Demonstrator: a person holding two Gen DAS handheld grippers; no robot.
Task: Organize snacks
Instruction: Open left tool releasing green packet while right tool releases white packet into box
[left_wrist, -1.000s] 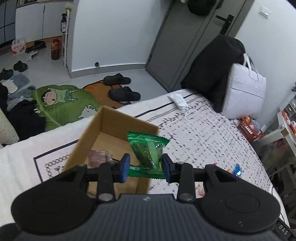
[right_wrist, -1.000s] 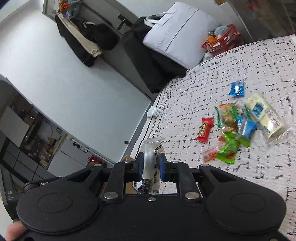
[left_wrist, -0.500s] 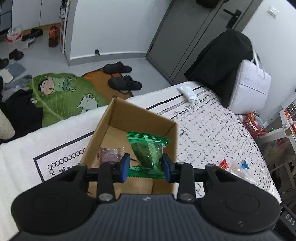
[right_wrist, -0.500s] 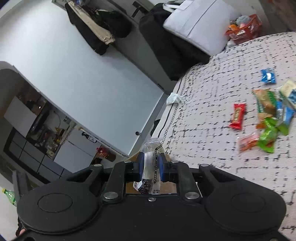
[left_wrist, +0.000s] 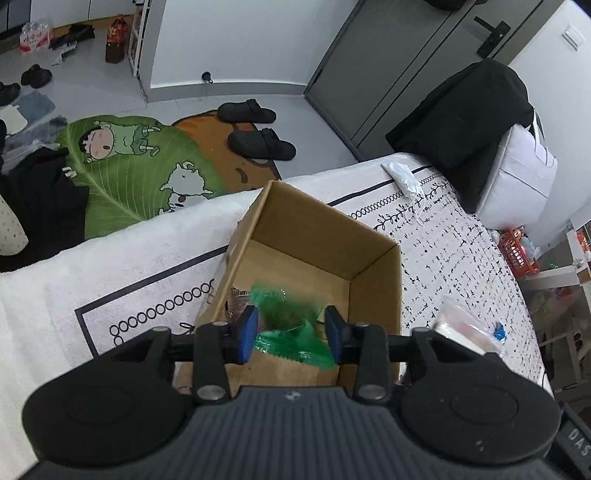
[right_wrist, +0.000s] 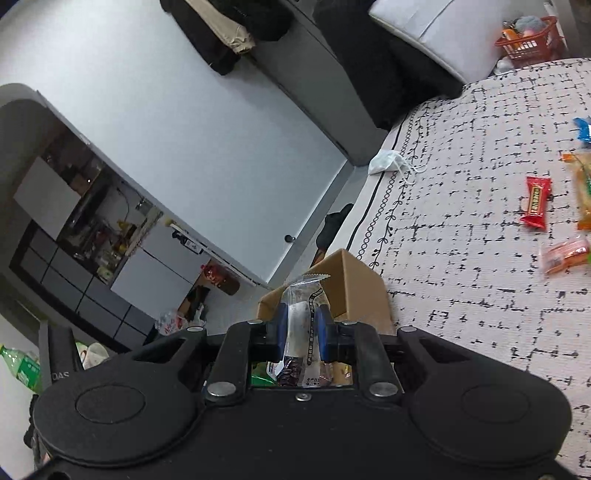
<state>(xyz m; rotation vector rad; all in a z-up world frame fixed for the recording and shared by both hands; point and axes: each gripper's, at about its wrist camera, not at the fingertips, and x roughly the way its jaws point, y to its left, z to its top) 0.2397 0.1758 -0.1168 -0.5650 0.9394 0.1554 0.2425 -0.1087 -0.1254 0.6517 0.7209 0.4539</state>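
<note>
Left gripper (left_wrist: 291, 334): jaws opening, one blurred green foil snack packet (left_wrist: 291, 325) between them, above one open brown cardboard box (left_wrist: 314, 240). Right gripper (right_wrist: 301, 332): clamped on one clear-and-white snack wrapper (right_wrist: 301, 325).

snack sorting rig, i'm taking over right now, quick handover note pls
Left gripper: jaws opening over the cardboard box, the green snack packet blurred between the pads, apparently dropping in.
Right gripper: shut on a clear-wrapped snack bar, with the box just ahead of it.
Done: a pinkish wrapped snack already lies in the box.
Left: drop the bar in, then fetch the loose snacks on the patterned cover: the red packet, the orange packet, the blue packet, and others cut off at the frame edge.
</note>
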